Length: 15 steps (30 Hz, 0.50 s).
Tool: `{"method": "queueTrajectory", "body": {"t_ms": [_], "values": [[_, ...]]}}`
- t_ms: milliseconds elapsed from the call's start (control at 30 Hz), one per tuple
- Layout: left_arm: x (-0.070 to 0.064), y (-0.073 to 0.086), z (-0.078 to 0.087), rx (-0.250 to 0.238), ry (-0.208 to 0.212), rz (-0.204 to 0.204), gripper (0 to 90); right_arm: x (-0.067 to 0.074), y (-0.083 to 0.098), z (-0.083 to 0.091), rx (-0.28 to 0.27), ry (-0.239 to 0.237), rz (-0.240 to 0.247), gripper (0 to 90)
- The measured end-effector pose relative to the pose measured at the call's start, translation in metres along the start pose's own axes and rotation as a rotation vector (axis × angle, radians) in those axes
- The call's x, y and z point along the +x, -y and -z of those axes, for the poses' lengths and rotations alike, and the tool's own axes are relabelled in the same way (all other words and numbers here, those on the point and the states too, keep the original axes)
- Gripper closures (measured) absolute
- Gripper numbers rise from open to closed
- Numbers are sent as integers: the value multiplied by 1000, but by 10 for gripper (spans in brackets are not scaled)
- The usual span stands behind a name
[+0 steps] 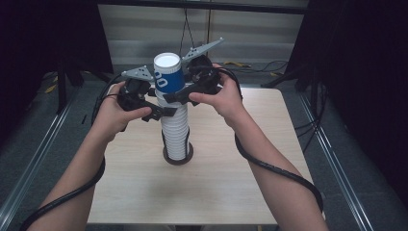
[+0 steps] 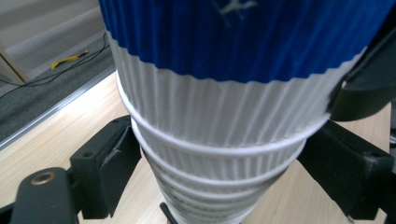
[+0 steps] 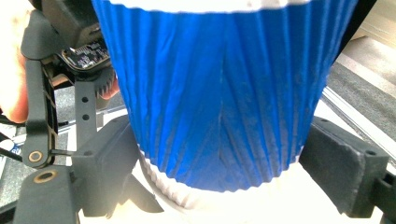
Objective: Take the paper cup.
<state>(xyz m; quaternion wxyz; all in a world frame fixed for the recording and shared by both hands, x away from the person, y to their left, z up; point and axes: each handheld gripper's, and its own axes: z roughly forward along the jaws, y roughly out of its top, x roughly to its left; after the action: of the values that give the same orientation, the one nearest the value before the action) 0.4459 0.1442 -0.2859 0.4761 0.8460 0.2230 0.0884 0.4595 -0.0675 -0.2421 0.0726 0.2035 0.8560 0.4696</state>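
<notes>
Pale wood-grain table [image 1: 144, 192] carries a tall stack of ribbed white paper cups [image 1: 175, 134] on a dark round base [image 1: 178, 158]. Topmost sits a tapered, corrugated blue cup [image 1: 168, 77]. Right gripper [image 1: 180, 94] clamps it; left gripper [image 1: 161, 111] straddles the stack's rims just below, jaws apart.
</notes>
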Motion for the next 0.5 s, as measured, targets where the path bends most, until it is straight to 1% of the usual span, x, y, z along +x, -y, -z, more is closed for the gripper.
{"method": "queueTrajectory", "body": {"t_ms": [33, 100, 167, 367, 500], "values": [[0, 1, -1, -8, 5, 11, 133, 0, 0, 0, 0, 0, 0, 138], [0, 1, -2, -16, 10, 17, 126, 0, 0, 0, 2, 0, 1, 138], [0, 1, -1, -15, 9, 13, 126, 0, 0, 0, 4, 0, 1, 138], [0, 1, -3, -22, 10, 33, 117, 0, -1, 0, 6, 0, 0, 138], [0, 0, -4, -27, 9, 31, 115, 0, 0, 0, 5, 1, 2, 140]]}}
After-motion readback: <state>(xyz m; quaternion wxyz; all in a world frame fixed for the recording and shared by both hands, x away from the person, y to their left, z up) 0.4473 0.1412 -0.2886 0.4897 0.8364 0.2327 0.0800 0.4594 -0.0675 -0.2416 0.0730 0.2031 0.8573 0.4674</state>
